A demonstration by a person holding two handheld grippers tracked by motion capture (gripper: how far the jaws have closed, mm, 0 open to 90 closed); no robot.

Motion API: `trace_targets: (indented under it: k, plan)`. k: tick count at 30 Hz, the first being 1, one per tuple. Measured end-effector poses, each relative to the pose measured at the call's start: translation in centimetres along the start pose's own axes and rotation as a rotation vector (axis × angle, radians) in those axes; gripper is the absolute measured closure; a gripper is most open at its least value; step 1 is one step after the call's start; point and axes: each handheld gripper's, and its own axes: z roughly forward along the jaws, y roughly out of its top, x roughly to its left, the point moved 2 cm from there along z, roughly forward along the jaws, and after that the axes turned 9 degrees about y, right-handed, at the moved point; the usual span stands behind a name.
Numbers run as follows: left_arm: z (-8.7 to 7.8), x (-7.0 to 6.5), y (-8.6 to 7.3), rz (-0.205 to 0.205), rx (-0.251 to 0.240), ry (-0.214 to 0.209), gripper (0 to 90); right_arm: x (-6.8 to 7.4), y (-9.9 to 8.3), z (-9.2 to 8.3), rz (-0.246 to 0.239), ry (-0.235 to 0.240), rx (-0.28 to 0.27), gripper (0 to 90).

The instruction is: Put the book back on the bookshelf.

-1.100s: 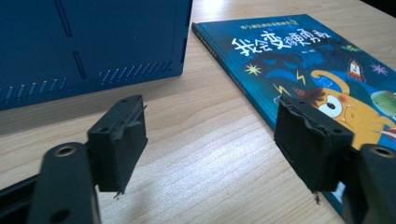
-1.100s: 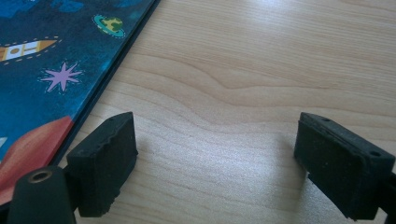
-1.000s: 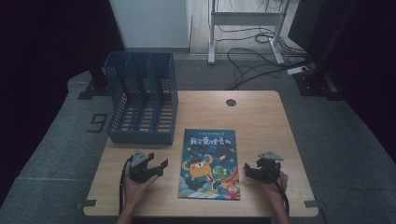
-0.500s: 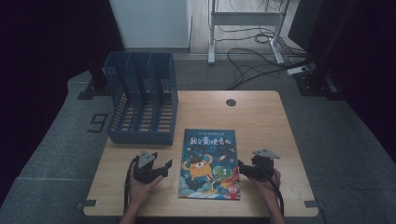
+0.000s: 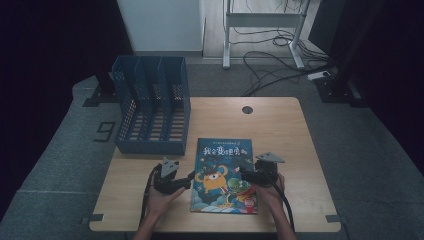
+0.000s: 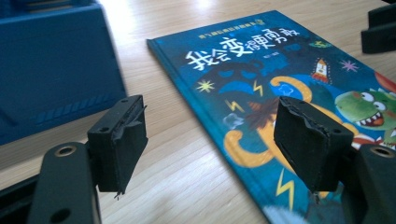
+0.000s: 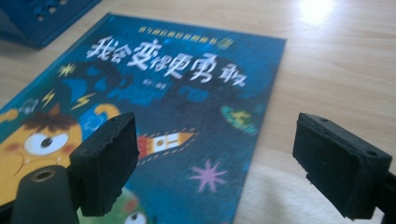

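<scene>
A blue picture book (image 5: 222, 175) with a cartoon monster cover lies flat on the wooden table (image 5: 280, 125). My left gripper (image 5: 190, 179) is at the book's left edge. In the left gripper view it (image 6: 215, 140) is open, with one pad over bare wood and the other over the cover (image 6: 261, 70). Its jaws have just been opening with nothing pressed between them. My right gripper (image 5: 243, 172) reaches over the book's right side. In the right gripper view it (image 7: 223, 163) is open above the book's right edge (image 7: 163, 93).
A blue slotted file rack (image 5: 150, 110) stands at the table's back left, close to the book's top corner (image 6: 51, 70). A round cable hole (image 5: 247, 109) sits near the far edge. Bare wood lies right of the book (image 7: 336, 70).
Both hands have moved inward toward the book. The left gripper went right to its left edge, and the right gripper went left over its right side.
</scene>
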Motion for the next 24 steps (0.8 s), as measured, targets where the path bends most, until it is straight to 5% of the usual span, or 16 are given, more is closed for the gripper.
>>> trace_targets:
  k: [2, 8, 11, 18, 24]
  plan:
    - [1.1, -0.6, 0.0, -0.006, 0.063, -0.034, 22.1, 0.4, -0.2, 0.0, -0.004, 0.004, 0.007, 13.6]
    - [1.7, -1.6, -1.5, 0.032, 0.122, -0.067, 20.4, 1.1, -0.8, 0.4, -0.018, 0.009, 0.027, 13.2]
    - [2.1, -1.9, -2.0, 0.013, 0.151, -0.101, 20.2, 1.4, -1.2, 0.8, -0.042, 0.006, 0.043, 13.2]
    - [2.8, -3.4, -2.3, 0.04, 0.176, -0.127, 19.6, 1.3, -2.4, 1.2, -0.031, -0.018, 0.08, 12.8]
    - [3.0, -4.3, -2.6, 0.061, 0.175, -0.106, 18.3, 1.0, -2.4, 1.3, 0.005, -0.012, 0.085, 12.6]
